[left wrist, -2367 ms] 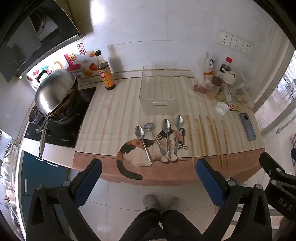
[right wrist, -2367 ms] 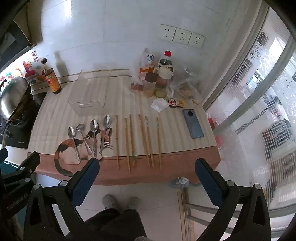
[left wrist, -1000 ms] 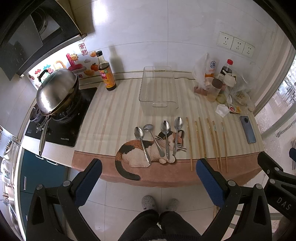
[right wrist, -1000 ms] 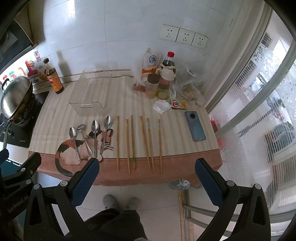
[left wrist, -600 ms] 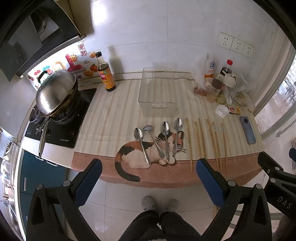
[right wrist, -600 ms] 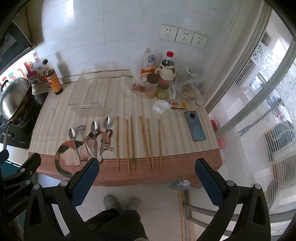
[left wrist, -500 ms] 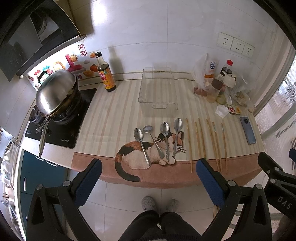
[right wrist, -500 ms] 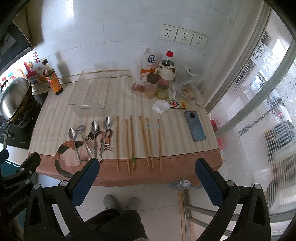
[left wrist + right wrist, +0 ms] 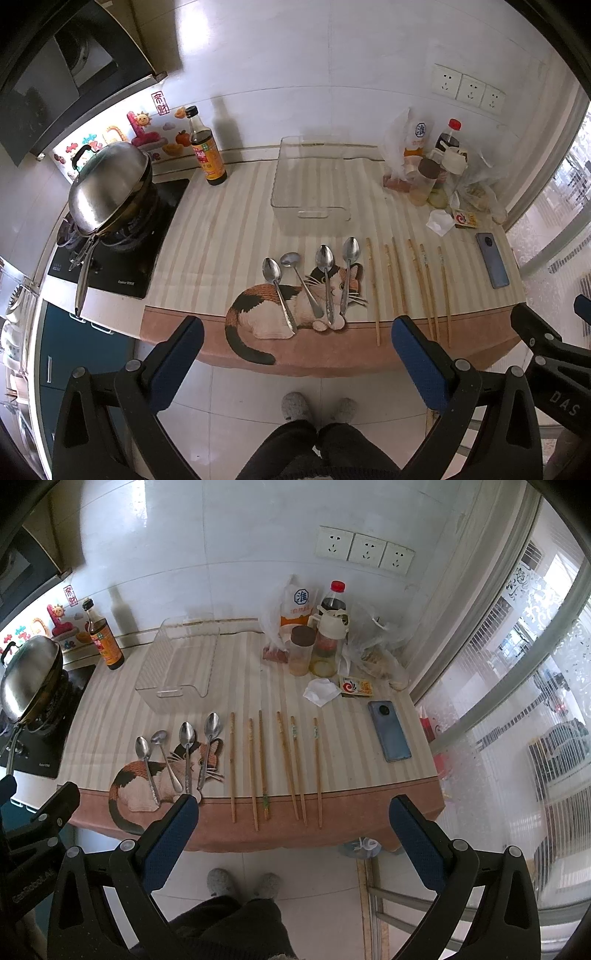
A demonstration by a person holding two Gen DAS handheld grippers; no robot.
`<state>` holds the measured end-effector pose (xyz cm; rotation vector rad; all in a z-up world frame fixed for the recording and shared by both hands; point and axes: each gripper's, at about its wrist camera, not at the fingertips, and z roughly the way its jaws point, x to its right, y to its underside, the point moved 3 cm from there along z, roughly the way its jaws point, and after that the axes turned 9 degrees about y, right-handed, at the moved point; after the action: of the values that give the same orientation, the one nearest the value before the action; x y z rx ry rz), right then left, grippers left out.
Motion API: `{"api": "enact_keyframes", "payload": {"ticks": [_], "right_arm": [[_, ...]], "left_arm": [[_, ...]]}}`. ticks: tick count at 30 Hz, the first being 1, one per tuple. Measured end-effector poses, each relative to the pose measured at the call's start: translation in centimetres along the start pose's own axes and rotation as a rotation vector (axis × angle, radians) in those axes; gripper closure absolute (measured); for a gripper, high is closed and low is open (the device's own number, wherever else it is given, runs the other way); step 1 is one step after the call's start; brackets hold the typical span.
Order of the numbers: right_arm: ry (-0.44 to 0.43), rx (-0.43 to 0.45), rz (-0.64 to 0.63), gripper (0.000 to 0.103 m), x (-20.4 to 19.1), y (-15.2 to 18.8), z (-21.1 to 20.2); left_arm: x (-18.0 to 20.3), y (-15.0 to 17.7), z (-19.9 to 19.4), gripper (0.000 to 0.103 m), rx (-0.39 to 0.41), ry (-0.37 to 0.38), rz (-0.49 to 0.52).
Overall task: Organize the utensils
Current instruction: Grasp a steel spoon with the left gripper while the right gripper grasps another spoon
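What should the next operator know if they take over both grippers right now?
Left gripper: open, empty, held back from the counter edge.
Right gripper: open, empty, likewise short of the counter.
Four spoons lie side by side on the cat-print cloth; six chopsticks lie in a row to their right.
The clear bin behind them holds nothing.
Done: nothing moved yet.
Left: presumably collect all spoons and chopsticks into the bin.

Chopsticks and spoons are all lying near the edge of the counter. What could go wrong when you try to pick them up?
The chopsticks have ends right at the counter's front edge, so a nudge might tip one onto the floor. The spoons lie close together, so wide open jaws might bump a neighbour. The phone lies beside the outermost chopstick and might get knocked.
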<state>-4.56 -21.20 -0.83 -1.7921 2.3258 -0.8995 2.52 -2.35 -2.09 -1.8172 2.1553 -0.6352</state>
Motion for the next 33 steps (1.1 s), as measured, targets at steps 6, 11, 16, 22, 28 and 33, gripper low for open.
{"api": "enact_keyframes", "payload": {"ticks": [6,11,16,22,28,33], "right_arm": [[0.002,0.001,0.000,0.000,0.0,0.0,-0.1],[0.003,0.007,0.005,0.000,0.6,-0.2,0.2],[-0.044,0.071,0.046,0.000,2.2,-0.9,1.3],[-0.115,0.112,0.059,0.000,0.6,-1.8,5.4],[-0.185,-0.030,0.080,0.030,-3.6,-1.8,12.4],[-0.206,-0.149,0.056,0.046,-8.3,-1.7,18.3]], "left_arm": [[0.7,0.0,0.1,0.000,0.006,0.001,-0.003],[1.5,0.2,0.2,0.000,0.028,-0.008,-0.026],[-0.6,-0.9,1.8,0.000,0.109,-0.099,-0.068],[-6.5,-1.1,6.3,0.000,0.084,-0.189,-0.162],[-12.4,-0.4,15.2,0.000,-0.111,-0.149,-0.307],[-14.3,0.9,23.4,0.010,-0.303,0.022,-0.435]]}}
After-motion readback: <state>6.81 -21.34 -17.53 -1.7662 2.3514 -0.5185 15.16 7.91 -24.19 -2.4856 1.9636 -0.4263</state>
